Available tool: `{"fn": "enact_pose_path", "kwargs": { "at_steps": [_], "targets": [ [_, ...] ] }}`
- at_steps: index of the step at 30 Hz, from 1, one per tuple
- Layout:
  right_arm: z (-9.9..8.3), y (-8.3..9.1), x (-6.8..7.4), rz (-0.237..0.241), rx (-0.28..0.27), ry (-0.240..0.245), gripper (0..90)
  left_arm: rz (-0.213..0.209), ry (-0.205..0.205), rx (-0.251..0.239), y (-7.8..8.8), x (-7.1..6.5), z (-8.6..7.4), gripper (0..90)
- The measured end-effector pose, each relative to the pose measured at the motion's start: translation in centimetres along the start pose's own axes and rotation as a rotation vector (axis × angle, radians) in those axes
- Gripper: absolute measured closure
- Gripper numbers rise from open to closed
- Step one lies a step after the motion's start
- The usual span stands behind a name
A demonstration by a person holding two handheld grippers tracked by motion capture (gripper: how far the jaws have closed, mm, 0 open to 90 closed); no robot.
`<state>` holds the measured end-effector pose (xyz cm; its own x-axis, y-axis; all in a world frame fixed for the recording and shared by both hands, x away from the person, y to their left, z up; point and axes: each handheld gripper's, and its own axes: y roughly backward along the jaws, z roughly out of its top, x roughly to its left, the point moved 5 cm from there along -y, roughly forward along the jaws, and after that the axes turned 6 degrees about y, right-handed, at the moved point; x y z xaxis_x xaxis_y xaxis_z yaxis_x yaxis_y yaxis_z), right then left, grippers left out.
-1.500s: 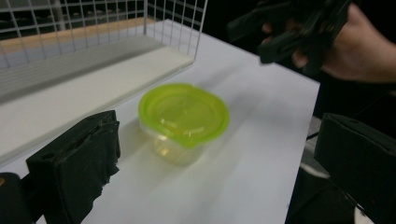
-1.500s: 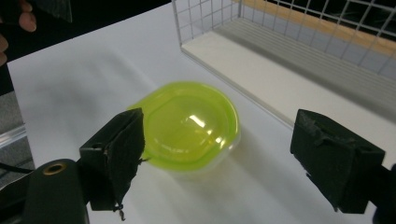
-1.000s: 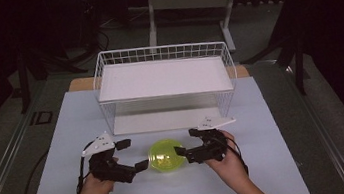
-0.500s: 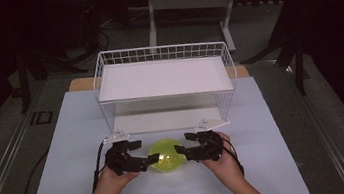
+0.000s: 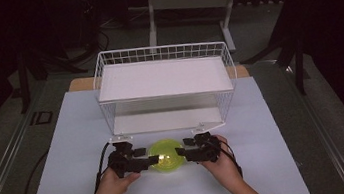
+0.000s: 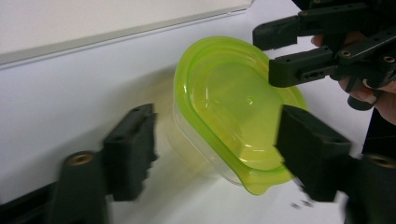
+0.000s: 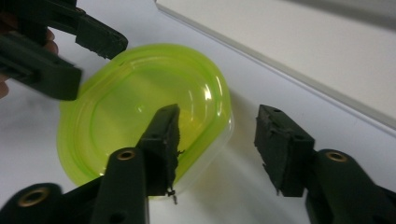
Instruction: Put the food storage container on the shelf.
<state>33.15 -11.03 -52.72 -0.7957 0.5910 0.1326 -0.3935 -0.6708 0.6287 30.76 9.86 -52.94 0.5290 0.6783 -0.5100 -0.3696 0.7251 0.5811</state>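
Observation:
A clear container with a lime-green lid sits on the white table just in front of the wire basket. My left gripper reaches it from the left and my right gripper from the right. In the left gripper view, the jaws straddle the container's near end with a small gap on the left side. In the right gripper view, one finger hovers over the lid and the other stands clear beside the wall. Both pairs of jaws have just been closing around the container's rim.
A white wire basket with a white shelf board on top stands right behind the container. The white table cover reaches to both sides. Dark floor and a stand lie beyond the table.
Both hands have come inward and down to the container from either side. Both pairs of jaws have narrowed around its ends.

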Motion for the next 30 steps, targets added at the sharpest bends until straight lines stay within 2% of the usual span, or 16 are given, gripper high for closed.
{"fn": "enact_pose_path", "kwargs": {
  "at_steps": [2,6,9,10,13,17,20,23,30],
  "targets": [
    [-0.1,0.1,-0.1,0.007,0.01,-0.012,51.6,0.0,-0.016,0.002,-0.1,0.0,-0.2,37.2],
    [-0.3,0.2,-0.1,0.008,0.03,-0.019,53.4,0.002,-0.004,0.018,-0.4,0.1,-0.5,41.4],
    [-0.4,0.3,-0.1,0.023,0.03,-0.036,55.1,-0.02,0.014,0.018,-0.3,0.1,-0.4,50.7],
    [-0.4,0.3,0.0,0.031,0.03,-0.056,56.8,-0.023,0.016,0.02,-0.3,0.0,-0.3,56.4],
    [-0.4,0.4,0.2,0.047,0.032,-0.066,58.2,-0.014,0.026,0.037,-0.1,0.1,-0.4,60.7],
    [-0.5,0.7,0.7,0.073,0.037,-0.088,61.9,-0.023,0.028,0.049,0.0,-0.1,-0.7,63.6],
    [-0.6,0.9,1.0,0.061,0.049,-0.084,64.2,-0.042,0.04,0.048,0.1,-0.6,-0.9,66.4],
    [-0.8,1.2,1.2,0.066,0.042,-0.115,66.6,-0.031,0.01,0.052,0.3,-0.8,-1.1,67.9],
    [-1.1,1.9,2.3,0.089,0.029,-0.112,70.9,-0.049,0.047,0.044,0.6,-1.0,-1.9,75.3]
  ]
}}
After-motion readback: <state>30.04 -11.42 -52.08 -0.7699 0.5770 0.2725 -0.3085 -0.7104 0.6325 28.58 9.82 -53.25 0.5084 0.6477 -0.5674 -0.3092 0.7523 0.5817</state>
